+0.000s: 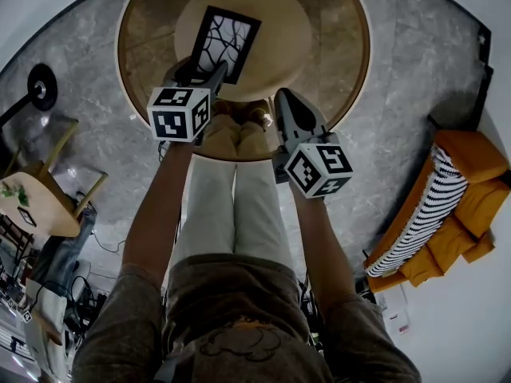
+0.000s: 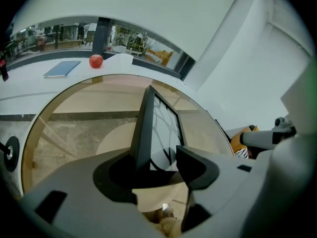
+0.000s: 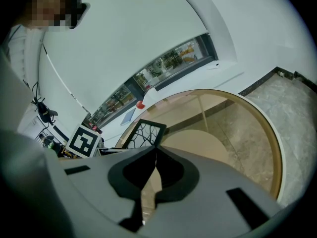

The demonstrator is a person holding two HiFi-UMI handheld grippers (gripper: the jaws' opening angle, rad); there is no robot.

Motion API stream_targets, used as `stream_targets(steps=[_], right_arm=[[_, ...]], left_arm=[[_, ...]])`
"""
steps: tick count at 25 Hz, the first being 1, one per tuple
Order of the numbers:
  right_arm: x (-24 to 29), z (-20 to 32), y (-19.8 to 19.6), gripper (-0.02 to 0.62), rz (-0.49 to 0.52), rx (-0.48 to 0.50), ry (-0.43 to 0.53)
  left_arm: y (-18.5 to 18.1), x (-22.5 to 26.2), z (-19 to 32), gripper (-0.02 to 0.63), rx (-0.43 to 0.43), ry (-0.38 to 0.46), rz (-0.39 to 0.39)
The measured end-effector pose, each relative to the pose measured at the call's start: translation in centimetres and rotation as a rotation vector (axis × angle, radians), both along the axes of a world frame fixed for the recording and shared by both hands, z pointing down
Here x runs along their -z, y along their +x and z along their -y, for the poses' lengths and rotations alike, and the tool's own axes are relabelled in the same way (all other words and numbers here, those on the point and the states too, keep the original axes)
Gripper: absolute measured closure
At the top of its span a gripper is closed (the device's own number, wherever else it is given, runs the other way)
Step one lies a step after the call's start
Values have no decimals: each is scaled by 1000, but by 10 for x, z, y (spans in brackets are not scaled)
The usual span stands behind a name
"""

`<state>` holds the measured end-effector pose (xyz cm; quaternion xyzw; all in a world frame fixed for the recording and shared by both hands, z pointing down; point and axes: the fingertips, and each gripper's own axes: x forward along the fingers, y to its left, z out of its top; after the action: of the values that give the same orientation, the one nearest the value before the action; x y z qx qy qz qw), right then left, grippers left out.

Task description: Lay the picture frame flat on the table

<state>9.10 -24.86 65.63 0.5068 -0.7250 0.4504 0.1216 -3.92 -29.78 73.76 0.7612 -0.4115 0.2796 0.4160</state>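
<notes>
Left gripper (image 2: 158, 168) is reaching onto the round glass table (image 1: 351, 50) with its jaws standing apart. It is straddling the near bottom corner of the picture frame (image 2: 166, 128). The frame's dark outer edge is lying against the left jaw, while the right jaw is standing clear of the glazed face, so nothing is being clamped.

The frame is not lying flat. It is standing on a short edge, with its long axis rising close to upright. From the left gripper view it is showing almost edge-on, and its face is pointing toward the right gripper's side.

In the head view, the frame (image 1: 227, 42) is sitting toward the far part of the table. There it is overlapping the pale round disc (image 1: 279, 22) visible beneath the glass. The left gripper (image 1: 209, 76) is meeting the frame's lower left corner in this view.

Right gripper (image 3: 155, 155) is hovering with its jaws together and nothing between them. It is pointing down over the near rim of the table, beside and apart from the frame (image 3: 143, 133), whose branch-pattern face is showing to its camera. In the head view, the right gripper (image 1: 284, 96) is hanging level with the left one.

Beyond the table, a red apple (image 2: 96, 61) and a blue book (image 2: 62, 68) are resting on a white ledge. An orange sofa (image 1: 467, 202) is standing on the person's right.
</notes>
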Motion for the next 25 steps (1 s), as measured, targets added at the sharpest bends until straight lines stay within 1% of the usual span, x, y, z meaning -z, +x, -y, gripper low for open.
stream_targets(steps=[9,21,25], right_arm=[[-3,-1,-2,575,-1,10,-6],[-4,-4,-6,575,2,11,-14],[-7,-8,-6,575,3,14,-22]], left_arm=[[-2,-2,0,339,4,24,40],[-7,-4,1,293,9,55,127],[-7,-5,1,288,13,72,136]])
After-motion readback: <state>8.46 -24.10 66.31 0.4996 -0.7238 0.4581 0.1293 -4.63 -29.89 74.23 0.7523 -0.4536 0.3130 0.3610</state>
